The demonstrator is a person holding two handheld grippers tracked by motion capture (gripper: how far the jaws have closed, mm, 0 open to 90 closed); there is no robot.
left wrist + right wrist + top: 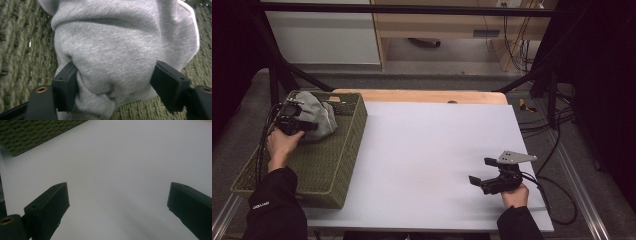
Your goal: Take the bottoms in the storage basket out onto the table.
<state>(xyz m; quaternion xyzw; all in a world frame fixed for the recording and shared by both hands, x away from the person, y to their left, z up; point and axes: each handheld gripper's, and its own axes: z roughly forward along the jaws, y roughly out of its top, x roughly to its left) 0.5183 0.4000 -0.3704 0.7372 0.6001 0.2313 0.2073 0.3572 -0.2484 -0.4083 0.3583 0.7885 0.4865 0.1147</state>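
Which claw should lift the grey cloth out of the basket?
Left. The left claw already has the grey cloth bunched between its jaws in the basket, while the right claw sits open across the table.

Lower left of the high view: person's left black long sleeve (274, 207) with a small white label near the cuff, bare left hand (282, 144) above it. Black left gripper (292, 120), blocky, silver-topped, black cables looping off its left side. Lower right: black right sleeve (519, 222), right hand (515, 194), black right gripper (484, 172) with grey three-cornered plate showing dark holes, black cable trailing right. Gripper views: matte black rectangular jaws, brass-coloured ringed screw holes at their bases.
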